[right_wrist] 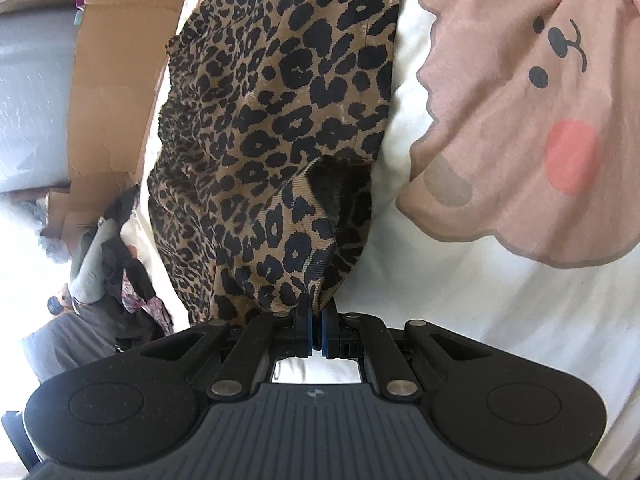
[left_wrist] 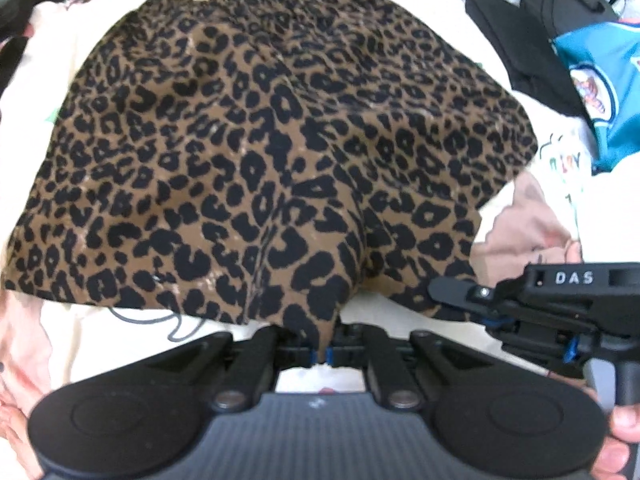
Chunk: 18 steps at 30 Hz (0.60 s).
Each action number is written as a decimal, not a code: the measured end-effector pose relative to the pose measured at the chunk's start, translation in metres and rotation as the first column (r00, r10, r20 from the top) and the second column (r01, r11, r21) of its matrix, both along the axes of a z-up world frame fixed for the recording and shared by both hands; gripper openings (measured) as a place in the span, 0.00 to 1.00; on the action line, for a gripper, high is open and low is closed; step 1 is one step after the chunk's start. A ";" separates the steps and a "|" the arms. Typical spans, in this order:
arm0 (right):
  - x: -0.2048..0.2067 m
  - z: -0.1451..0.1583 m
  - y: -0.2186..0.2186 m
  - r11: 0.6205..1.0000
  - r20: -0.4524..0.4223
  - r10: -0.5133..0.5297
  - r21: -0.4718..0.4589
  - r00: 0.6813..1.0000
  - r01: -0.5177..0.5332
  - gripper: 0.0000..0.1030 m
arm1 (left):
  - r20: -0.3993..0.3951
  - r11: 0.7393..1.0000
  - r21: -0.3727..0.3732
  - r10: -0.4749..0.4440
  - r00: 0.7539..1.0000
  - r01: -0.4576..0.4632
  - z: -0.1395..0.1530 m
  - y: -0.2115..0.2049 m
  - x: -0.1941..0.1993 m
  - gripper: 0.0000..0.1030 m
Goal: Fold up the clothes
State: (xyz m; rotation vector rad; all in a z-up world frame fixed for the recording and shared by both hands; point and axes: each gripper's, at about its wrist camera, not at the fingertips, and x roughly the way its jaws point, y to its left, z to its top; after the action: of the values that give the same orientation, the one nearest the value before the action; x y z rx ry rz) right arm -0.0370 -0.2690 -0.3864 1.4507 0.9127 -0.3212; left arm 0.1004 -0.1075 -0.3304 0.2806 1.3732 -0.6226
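I have both grippers clamped on the hem of the leopard-print shorts (left_wrist: 280, 152), left gripper (left_wrist: 323, 354) and right gripper (right_wrist: 315, 332) each pinching fabric, so I can carry that edge over for a fold. One pair of shorts lies spread on the white bedding (right_wrist: 460, 300), beside one pink bear-face garment (right_wrist: 520, 120).

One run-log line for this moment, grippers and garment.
stage: fold starting | left gripper: shut on leopard-print shorts hem | right gripper: shut on shorts' hem | shorts: spread on white sheet
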 end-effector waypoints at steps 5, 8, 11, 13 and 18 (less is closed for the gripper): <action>0.004 -0.011 0.003 0.999 -0.033 0.026 -0.017 0.999 -0.027 0.02 | -0.030 1.000 0.022 0.001 1.000 0.000 -0.025 -0.003 -0.004 0.04; 0.006 -0.019 0.005 0.999 -0.051 0.041 -0.024 0.998 -0.042 0.02 | -0.048 0.999 0.035 0.000 0.999 0.002 -0.040 -0.003 -0.003 0.04; 0.008 -0.029 0.006 0.999 -0.071 0.046 -0.015 0.996 -0.048 0.02 | -0.063 0.999 0.034 0.013 0.998 -0.011 -0.052 0.000 0.000 0.04; 0.009 -0.035 0.007 0.999 -0.097 0.049 0.012 0.994 -0.048 0.04 | -0.074 0.999 0.028 0.027 0.997 -0.025 -0.056 0.002 0.003 0.06; 0.003 -0.040 0.012 0.998 -0.152 0.057 0.029 0.987 -0.053 0.23 | -0.114 0.997 0.021 0.071 0.991 -0.069 -0.054 0.006 0.009 0.11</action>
State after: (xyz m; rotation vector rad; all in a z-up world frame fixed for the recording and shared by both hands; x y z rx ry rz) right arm -0.0343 -0.2571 -0.4260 1.4353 1.0813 -0.3852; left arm 0.1098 -0.1011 -0.3846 0.2119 1.4937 -0.5756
